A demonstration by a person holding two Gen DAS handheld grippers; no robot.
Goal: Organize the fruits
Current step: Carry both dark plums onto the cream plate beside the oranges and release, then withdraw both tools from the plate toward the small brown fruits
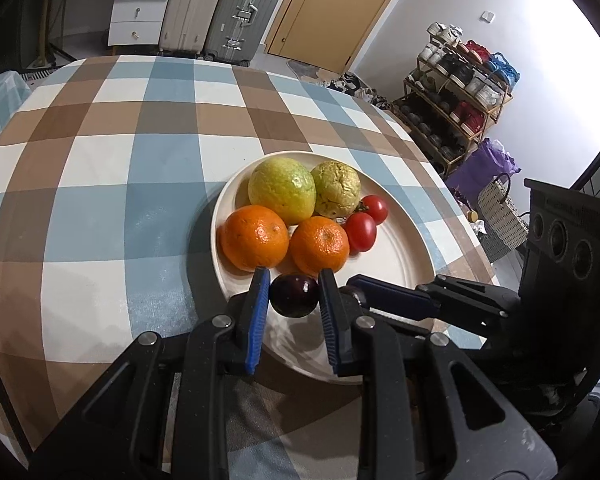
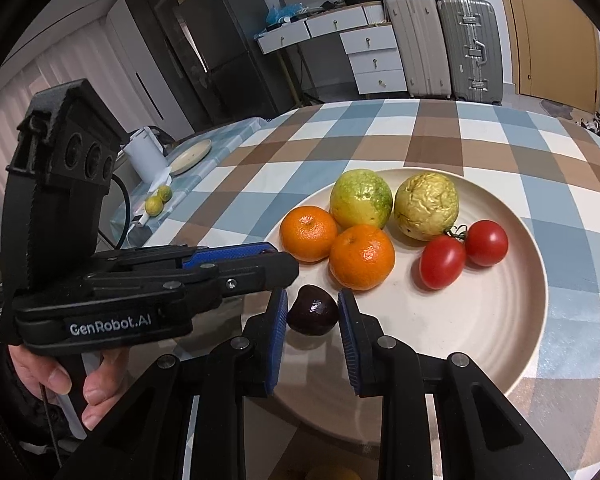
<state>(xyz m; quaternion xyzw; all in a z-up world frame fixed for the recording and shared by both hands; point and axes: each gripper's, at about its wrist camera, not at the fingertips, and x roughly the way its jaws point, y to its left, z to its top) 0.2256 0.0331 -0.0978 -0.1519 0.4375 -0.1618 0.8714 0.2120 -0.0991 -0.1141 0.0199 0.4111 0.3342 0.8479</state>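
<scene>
Gripping a dark plum (image 1: 293,295) each, the left claw (image 1: 294,280) and right claw (image 2: 313,300) hang over the near rim of the plate (image 2: 480,320) holding oranges (image 2: 362,256) on the checked worktop (image 1: 100,208).

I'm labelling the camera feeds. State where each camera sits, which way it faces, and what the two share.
Left wrist: on the left gripper, looking down past its fingers, shut on a dark fruit, at the plate; the right gripper shows at right.
Right wrist: on the right gripper, fingers shut on the other dark fruit, facing the plate; the left gripper and a hand show at left.
Shared: plate, oranges, tomatoes, suitcases.
</scene>
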